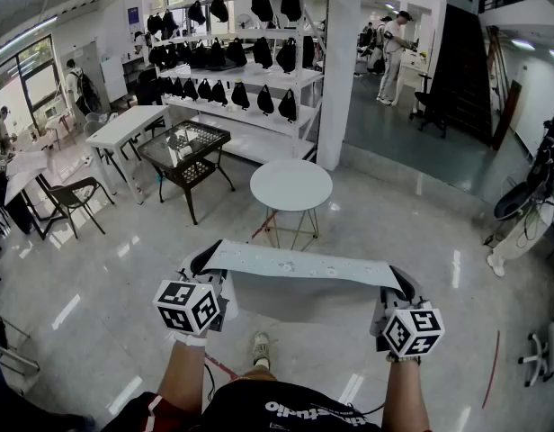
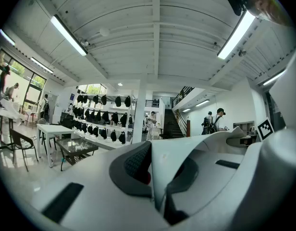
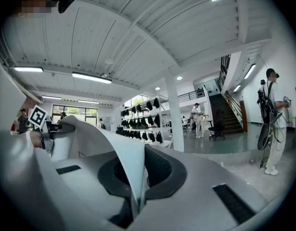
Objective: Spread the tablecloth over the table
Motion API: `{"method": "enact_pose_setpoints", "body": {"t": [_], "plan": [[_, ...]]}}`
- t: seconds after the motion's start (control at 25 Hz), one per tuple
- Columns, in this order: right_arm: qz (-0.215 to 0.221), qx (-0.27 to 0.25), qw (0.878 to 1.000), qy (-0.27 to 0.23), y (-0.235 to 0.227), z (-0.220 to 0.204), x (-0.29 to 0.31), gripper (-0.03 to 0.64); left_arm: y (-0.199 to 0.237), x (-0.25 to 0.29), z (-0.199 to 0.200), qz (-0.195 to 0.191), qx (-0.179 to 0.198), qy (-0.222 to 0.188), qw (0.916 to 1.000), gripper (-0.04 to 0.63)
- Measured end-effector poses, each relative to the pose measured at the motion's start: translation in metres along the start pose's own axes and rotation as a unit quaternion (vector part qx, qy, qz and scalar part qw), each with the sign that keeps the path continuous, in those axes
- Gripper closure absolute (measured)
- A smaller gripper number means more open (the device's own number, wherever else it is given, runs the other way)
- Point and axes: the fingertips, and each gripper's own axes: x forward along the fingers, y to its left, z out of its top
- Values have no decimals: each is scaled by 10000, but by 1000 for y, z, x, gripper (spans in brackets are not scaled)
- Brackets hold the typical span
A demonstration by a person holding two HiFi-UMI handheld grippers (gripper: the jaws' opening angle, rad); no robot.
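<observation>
I hold a pale grey tablecloth [image 1: 304,277] stretched level between both grippers, its lower part hanging down in front of me. My left gripper [image 1: 205,261] is shut on the cloth's left corner and my right gripper [image 1: 403,284] on its right corner. Beyond the cloth stands the small round white table [image 1: 290,184], bare on top. In the left gripper view the cloth [image 2: 186,146] runs out rightwards from the closed left gripper [image 2: 155,165]. In the right gripper view the cloth [image 3: 112,150] sweeps off to the left from the closed right gripper [image 3: 138,179].
A dark glass-top table [image 1: 185,147] stands left of the round one, with a long white table [image 1: 124,126] and a chair [image 1: 70,196] further left. Behind are a white column [image 1: 340,61] and shelves of black bags [image 1: 241,61]. People stand far back.
</observation>
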Motion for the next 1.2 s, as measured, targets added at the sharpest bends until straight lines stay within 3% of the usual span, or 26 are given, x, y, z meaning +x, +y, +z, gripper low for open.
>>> {"method": "enact_pose_setpoints", "body": {"t": [1.2], "plan": [[208, 97, 9997, 52, 3, -3, 5, 591, 5, -4, -5, 67, -124, -31, 9999, 575]]}}
